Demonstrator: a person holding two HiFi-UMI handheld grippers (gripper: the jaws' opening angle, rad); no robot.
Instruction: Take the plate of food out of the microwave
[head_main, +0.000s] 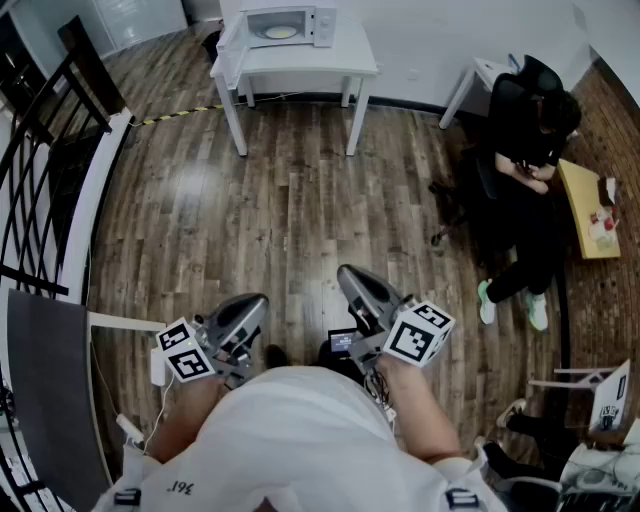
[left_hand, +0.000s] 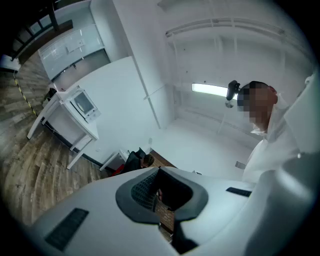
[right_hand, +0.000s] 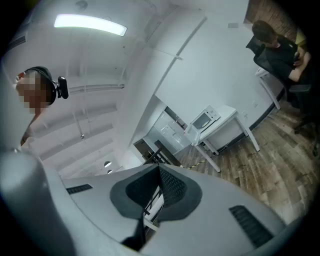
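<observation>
A white microwave (head_main: 288, 24) stands on a white table (head_main: 300, 62) far across the room, its door swung open to the left. Inside it lies a plate of food (head_main: 280, 32). The same microwave (left_hand: 83, 103) shows small in the left gripper view and again (right_hand: 206, 119) in the right gripper view. My left gripper (head_main: 255, 303) and right gripper (head_main: 350, 276) are held close to my body, far from the table. Both are shut with nothing between the jaws. Both point tilted upward toward wall and ceiling.
Wooden floor (head_main: 300, 210) stretches between me and the table. A black railing (head_main: 40, 150) runs along the left. A person in black (head_main: 530, 150) sits at the right beside a small wooden table (head_main: 588, 210). Yellow-black tape (head_main: 175, 112) lies on the floor near the table.
</observation>
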